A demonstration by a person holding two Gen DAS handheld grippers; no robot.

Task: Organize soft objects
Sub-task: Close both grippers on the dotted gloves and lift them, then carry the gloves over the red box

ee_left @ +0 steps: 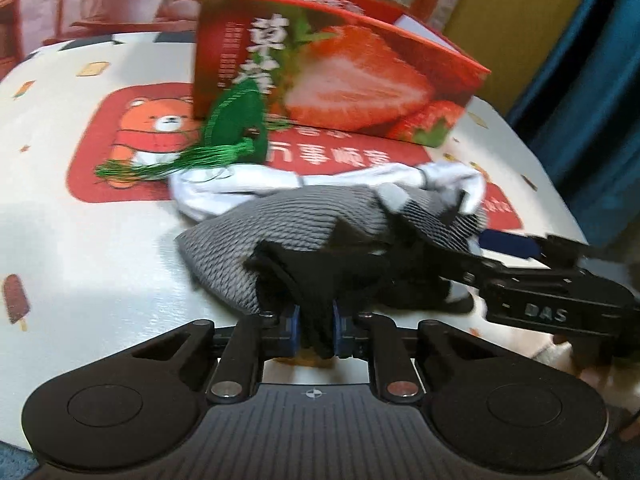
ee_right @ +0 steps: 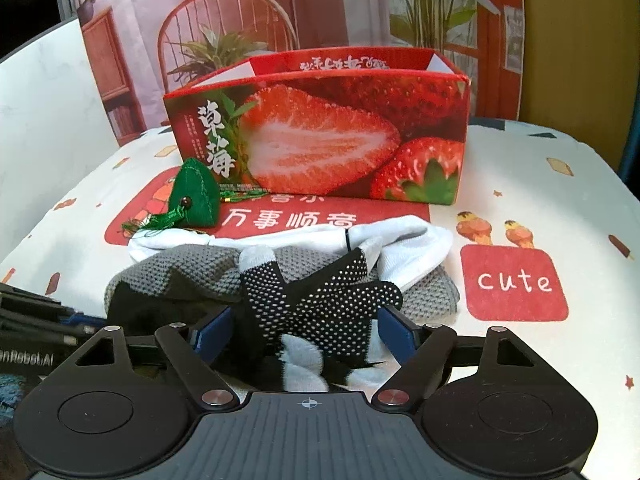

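in the left wrist view, the left gripper (ee_left: 316, 334) sat at lower centre with its blue pads pinched nearly together on a fold of black fabric (ee_left: 316, 280), part of a heap of soft things in the middle of the frame. that heap lay on the tabletop (ee_left: 100, 248): a grey knitted cloth (ee_left: 248, 236) under the black piece, and a white cloth (ee_left: 248, 192) behind it. the right gripper (ee_left: 560, 280) came in from the right edge beside the heap.

in the right wrist view, the right gripper (ee_right: 306, 334) stood wide apart at lower centre, its blue pads either side of a black glove with white dots (ee_right: 320, 300); whether they pressed on it could not be told. a green tasselled pouch (ee_right: 196, 196) rested left of centre, touching the strawberry box (ee_right: 320, 140) that stood open-topped behind the heap.
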